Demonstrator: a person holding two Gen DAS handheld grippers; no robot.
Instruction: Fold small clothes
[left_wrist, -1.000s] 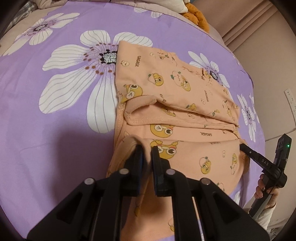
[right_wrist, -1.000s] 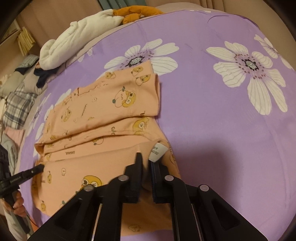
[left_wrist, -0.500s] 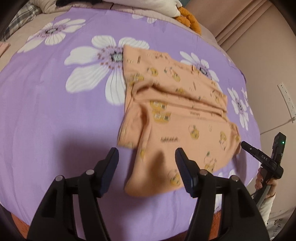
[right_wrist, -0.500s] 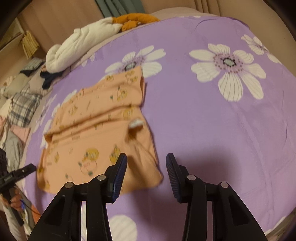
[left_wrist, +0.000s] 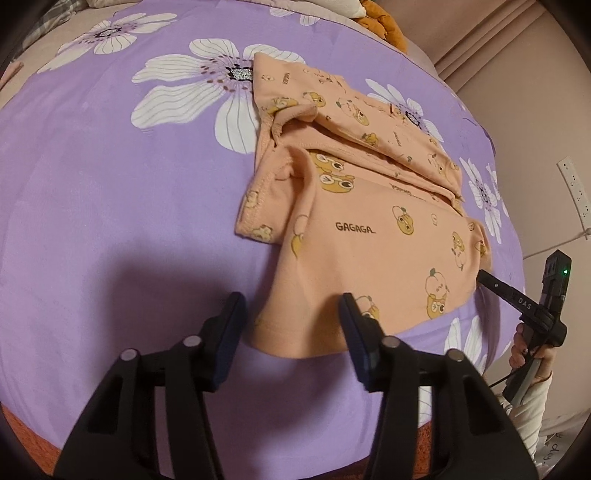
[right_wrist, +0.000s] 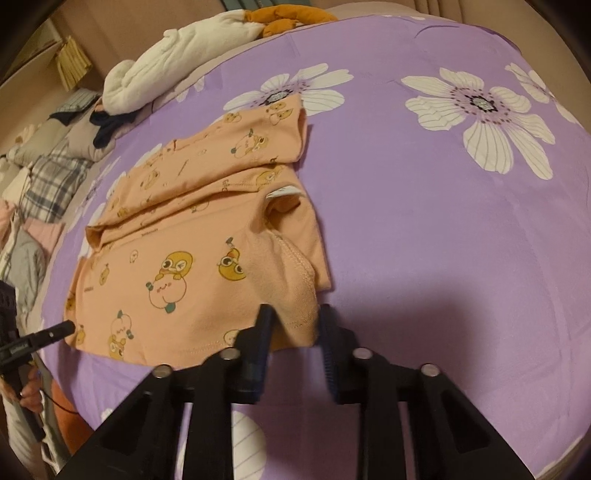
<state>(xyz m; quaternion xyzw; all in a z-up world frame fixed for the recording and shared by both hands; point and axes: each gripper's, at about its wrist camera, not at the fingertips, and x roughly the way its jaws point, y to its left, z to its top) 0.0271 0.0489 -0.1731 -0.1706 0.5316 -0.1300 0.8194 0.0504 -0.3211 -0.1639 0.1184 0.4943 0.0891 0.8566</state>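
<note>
A peach baby garment (left_wrist: 369, 229) printed with cartoon ducks lies part-folded on the bed (left_wrist: 110, 206), on a purple sheet with white flowers, its near hem close to the bed's edge. The left claw (left_wrist: 291, 328) straddles the near left corner of the hem, its jaws closing with cloth between them but not yet pinched. The right claw (right_wrist: 293, 325) frames the stitched near right corner, jaws likewise closing and narrower, pads not clearly pressing. The step in hand seems to be regrasping both near corners; next, both must clamp firmly, then lift together and carry the hem over the far part.
</note>
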